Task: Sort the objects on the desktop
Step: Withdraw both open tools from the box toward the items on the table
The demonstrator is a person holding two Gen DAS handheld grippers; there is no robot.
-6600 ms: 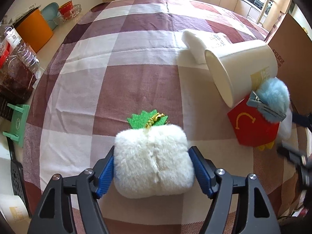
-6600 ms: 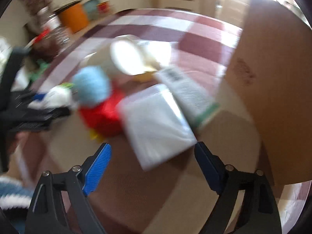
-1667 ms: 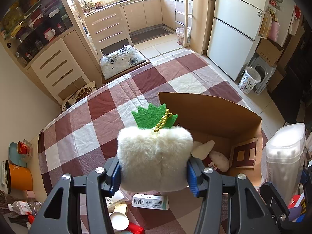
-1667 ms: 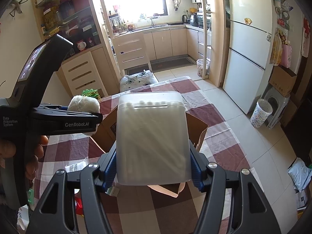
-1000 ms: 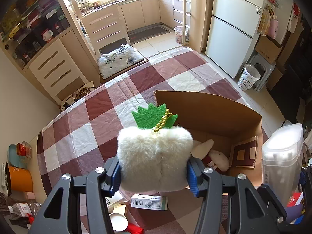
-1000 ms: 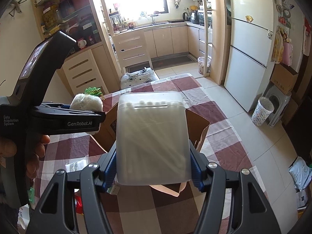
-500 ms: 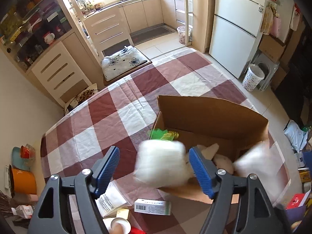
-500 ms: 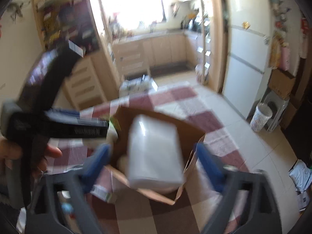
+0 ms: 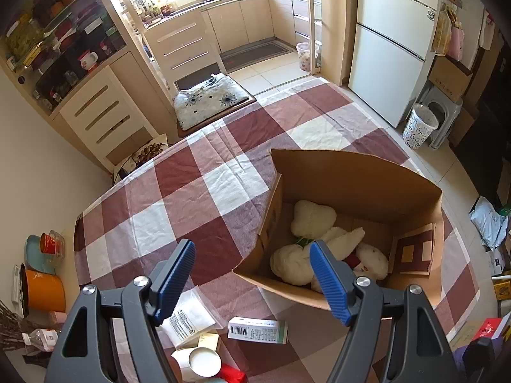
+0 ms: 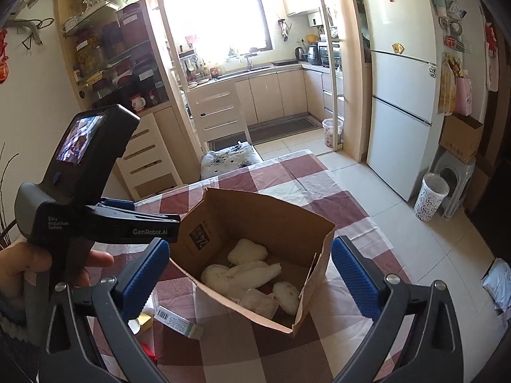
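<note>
Left gripper [image 9: 252, 279]: our jaws gape, empty.
Right gripper [image 10: 249, 279]: wide, empty.
Cardboard box [image 9: 354, 172]: beyond our fingertips.
Next: medicine carton [image 9: 258, 329], below our fingers; we approach squarely.

Table: covered with a checked cloth [image 9: 204, 191] of dark red and white squares.
Cardboard box [image 9: 357, 178]: open, standing on the cloth towards the table's right edge.
Small carton [image 9: 257, 329]: white and green with a barcode, lying flat on the cloth just beside the box's near wall.
White packet [image 9: 188, 319]: flat on the cloth, to the left of the carton.
White cup [image 9: 201, 362]: near edge, lying tipped, beside a red item [image 9: 231, 375].
</note>
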